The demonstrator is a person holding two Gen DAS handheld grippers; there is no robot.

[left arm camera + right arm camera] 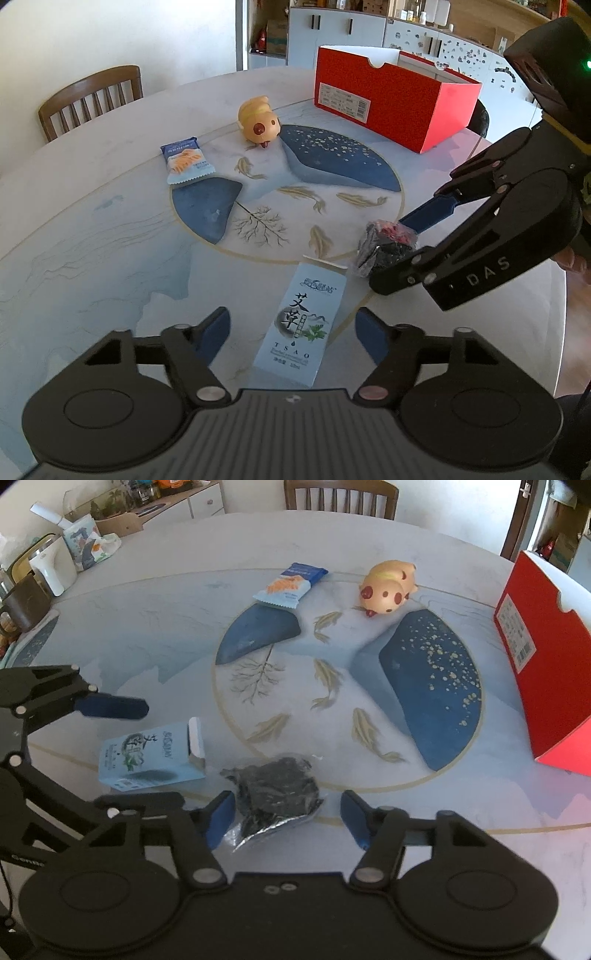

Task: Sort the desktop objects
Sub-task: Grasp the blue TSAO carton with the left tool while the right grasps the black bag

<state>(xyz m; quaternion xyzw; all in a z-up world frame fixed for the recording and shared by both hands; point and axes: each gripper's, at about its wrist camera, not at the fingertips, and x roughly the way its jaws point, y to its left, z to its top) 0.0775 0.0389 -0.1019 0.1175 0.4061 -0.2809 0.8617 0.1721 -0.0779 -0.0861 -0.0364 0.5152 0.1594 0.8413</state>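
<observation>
A light blue TSAO box (299, 325) lies flat between the open fingers of my left gripper (292, 332); it also shows in the right wrist view (147, 758). A black wrapped packet (279, 794) lies between the open fingers of my right gripper (288, 816), and shows in the left wrist view (384, 247) too. A yellow pig toy (258, 120) (388, 587) and a blue snack packet (186, 160) (290, 585) lie farther off. An open red shoebox (391, 99) (546, 664) stands at the far side.
The round patterned table (92, 221) has a wooden chair (92, 99) behind it. A counter with a white appliance (51, 568) and jars stands left of the table in the right wrist view. White cabinets (343, 33) stand behind the shoebox.
</observation>
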